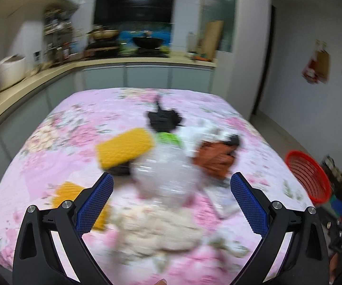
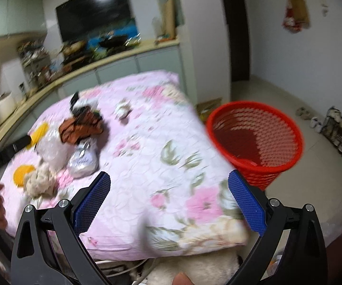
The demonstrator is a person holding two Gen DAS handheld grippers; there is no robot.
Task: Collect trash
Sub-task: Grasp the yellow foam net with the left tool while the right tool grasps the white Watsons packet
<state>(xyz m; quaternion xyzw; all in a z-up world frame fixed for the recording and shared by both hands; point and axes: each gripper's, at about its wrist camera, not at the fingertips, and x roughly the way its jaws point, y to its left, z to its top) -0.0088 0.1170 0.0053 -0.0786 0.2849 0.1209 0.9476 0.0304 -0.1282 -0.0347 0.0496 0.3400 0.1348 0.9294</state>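
The left claw (image 1: pixel 171 190) is spread wide, its blue fingers (image 1: pixel 95 204) well apart and gripping nothing. It hovers over a cluster of trash on the bench (image 1: pixel 40 142), which is covered with a pink floral cloth. Between the fingers lies a clear crumpled plastic bottle (image 1: pixel 164 171) with a green band near its neck. Just beside it sit a yellow sponge-like block (image 1: pixel 123 147) on the left, an orange-brown wrapper (image 1: pixel 214 159) on the right, and a black item (image 1: pixel 165 118) beyond. A beige crumpled wad (image 1: pixel 156 228) lies nearest the camera. This view is heavily blurred, so the black item cannot be identified with confidence.

The right claw (image 2: pixel 169 194) is likewise released, fingers apart and empty, above a bare stretch of the cloth. From the right wrist view, a silver foil packet (image 2: pixel 83 161) lies touching the trash cluster. A small crumpled piece (image 2: pixel 122 110) rests apart from the others, further along the bench.

A red mesh basket (image 2: pixel 254 137) stands on the floor just beside the bench corner. A kitchen counter (image 1: pixel 147 60) with cookware runs along the far wall.
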